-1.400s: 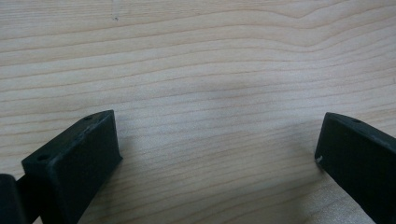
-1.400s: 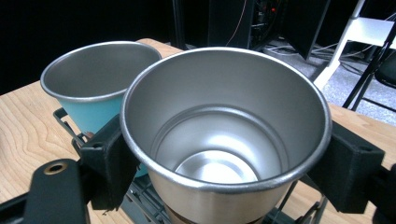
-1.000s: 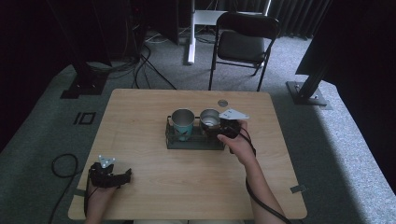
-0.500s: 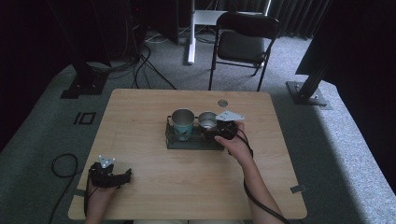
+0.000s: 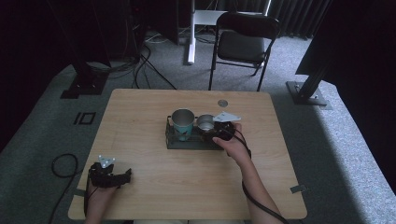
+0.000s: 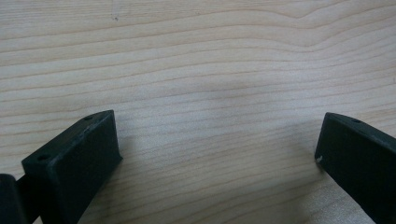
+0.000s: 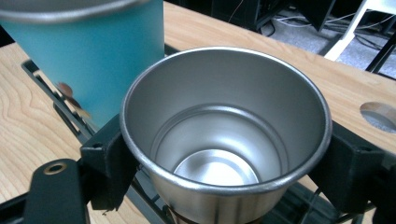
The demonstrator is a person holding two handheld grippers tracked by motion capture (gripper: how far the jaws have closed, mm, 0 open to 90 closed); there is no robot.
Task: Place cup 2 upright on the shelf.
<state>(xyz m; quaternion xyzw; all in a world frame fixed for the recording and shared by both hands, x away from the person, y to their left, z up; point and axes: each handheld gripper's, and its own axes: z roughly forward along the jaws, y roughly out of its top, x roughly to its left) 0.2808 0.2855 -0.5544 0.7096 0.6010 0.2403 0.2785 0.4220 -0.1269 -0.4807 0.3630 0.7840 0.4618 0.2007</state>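
Wooden table (image 5: 154, 186), black rack (image 5: 187, 142) on it

The left gripper (image 5: 125, 176) rests low with jaws wide apart; the right gripper (image 5: 211, 132) is extended forward, jaws clamped.

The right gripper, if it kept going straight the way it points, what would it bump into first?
The right gripper already has the shiny steel cup between its jaws. Pushed on, that cup would probably meet the tall teal metal cup just beyond it on the black wire rack.
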